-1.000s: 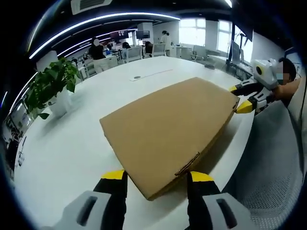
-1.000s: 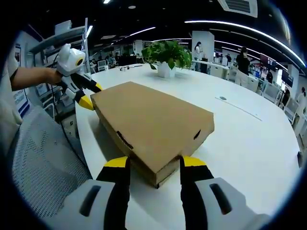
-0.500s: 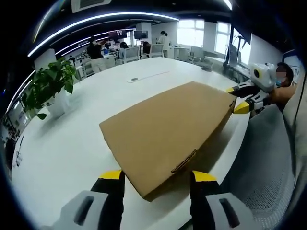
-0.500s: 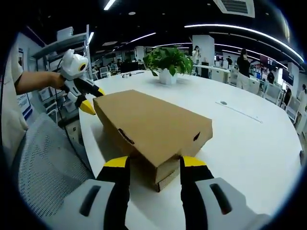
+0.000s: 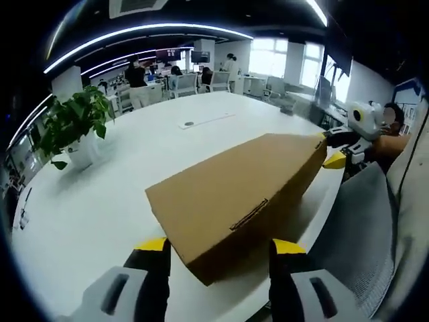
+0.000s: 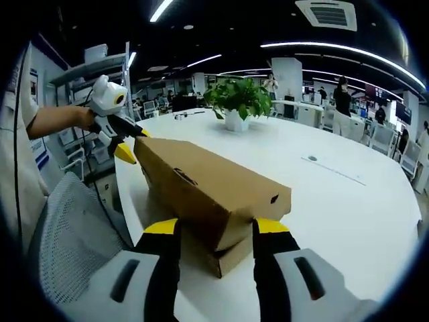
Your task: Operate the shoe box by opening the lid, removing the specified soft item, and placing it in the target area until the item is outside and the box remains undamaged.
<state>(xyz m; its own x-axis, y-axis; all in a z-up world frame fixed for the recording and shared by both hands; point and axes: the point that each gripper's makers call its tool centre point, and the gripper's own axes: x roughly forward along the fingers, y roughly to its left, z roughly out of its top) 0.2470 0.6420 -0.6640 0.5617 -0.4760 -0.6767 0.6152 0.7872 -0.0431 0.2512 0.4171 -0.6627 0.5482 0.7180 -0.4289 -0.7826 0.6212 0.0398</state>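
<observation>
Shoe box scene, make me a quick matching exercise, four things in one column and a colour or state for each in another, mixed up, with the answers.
Things:
1. shoe box lid
2. potted plant
3. table
4. mesh chair back

States:
A. white
B. green leaves in a white pot
C. grey
D. brown cardboard, raised at one edge

Pairs: 1-D, 2-B, 3-A, 4-C
</observation>
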